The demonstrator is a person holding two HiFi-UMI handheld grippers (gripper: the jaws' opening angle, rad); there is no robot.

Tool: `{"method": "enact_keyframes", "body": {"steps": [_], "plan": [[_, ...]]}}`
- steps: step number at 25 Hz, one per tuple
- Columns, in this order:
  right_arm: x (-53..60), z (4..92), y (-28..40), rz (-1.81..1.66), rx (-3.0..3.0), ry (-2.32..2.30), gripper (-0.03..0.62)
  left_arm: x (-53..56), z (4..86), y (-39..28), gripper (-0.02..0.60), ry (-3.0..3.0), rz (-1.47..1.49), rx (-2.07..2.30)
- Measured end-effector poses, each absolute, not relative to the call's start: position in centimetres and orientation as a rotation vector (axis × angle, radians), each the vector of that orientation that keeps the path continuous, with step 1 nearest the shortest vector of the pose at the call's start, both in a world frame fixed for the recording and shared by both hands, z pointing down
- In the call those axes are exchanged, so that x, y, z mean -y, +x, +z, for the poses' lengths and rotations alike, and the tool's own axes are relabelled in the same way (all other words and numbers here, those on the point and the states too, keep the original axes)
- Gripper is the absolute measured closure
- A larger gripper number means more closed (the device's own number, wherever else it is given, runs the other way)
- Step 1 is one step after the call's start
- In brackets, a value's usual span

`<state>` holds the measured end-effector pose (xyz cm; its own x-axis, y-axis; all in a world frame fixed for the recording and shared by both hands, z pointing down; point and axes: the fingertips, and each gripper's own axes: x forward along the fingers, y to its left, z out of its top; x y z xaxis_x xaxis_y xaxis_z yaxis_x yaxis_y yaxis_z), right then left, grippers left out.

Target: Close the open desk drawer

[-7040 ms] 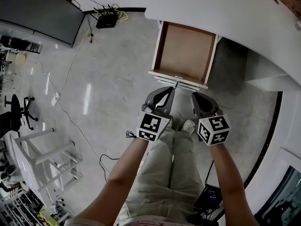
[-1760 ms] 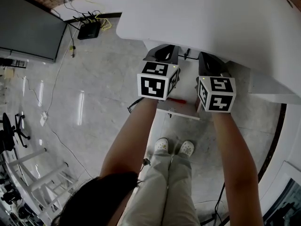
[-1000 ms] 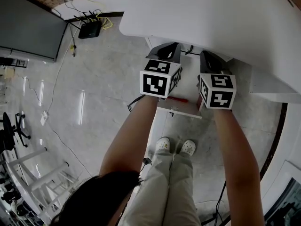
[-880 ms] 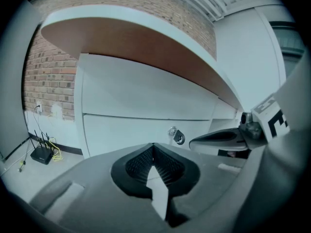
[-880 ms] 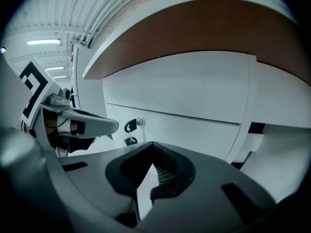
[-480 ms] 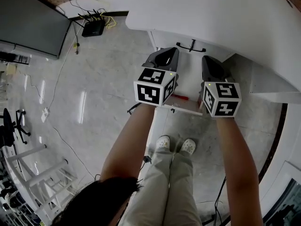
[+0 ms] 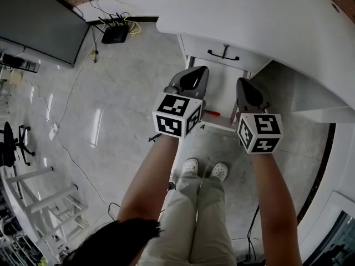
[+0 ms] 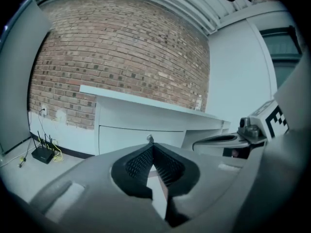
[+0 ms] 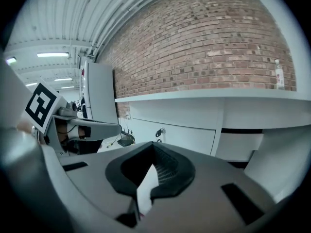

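The white desk drawer point(image 7: 222, 50) sits pushed in under the white desk top point(image 7: 260, 15), its front flush and its black handle point(image 7: 224, 53) showing. My left gripper point(image 7: 192, 80) and right gripper point(image 7: 248, 93) hang side by side a short way in front of the drawer, touching nothing. Both are shut, fingertips meeting with nothing between them. The left gripper view looks past my left gripper point(image 8: 152, 147) at the drawer front point(image 8: 126, 139) and its handle point(image 8: 150, 139). In the right gripper view my right gripper point(image 9: 153, 147) faces the drawer front point(image 9: 184, 135) and handle point(image 9: 159, 132).
A white ledge point(image 7: 217, 96) below the drawer carries a small red object point(image 7: 211, 113). My legs and white shoes point(image 7: 204, 170) stand right below the grippers. A router with cables point(image 7: 113, 33) lies on the floor by the brick wall, and a dark screen point(image 7: 39, 21) stands at the left.
The drawer stood open with its brown inside showing and is now shut. Over the last second both grippers have drawn back from the desk toward me, uncovering the drawer front and handle.
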<state>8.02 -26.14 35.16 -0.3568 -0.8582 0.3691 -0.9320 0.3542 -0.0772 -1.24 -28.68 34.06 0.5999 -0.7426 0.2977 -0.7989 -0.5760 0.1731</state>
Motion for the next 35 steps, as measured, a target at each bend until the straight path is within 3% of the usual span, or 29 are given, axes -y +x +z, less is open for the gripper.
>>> {"method": "enact_keyframes", "body": {"steps": [29,35], "plan": [[12.1,13.7,6.0,0.211,2.611,1.404,0.585,14.6,13.7,-0.1,0.575,2.733,0.096,1.248],[9.6,9.7,6.6,0.313,2.599,1.439,0.585,11.7,8.9,-0.2,0.575,2.755,0.081,1.242]]}}
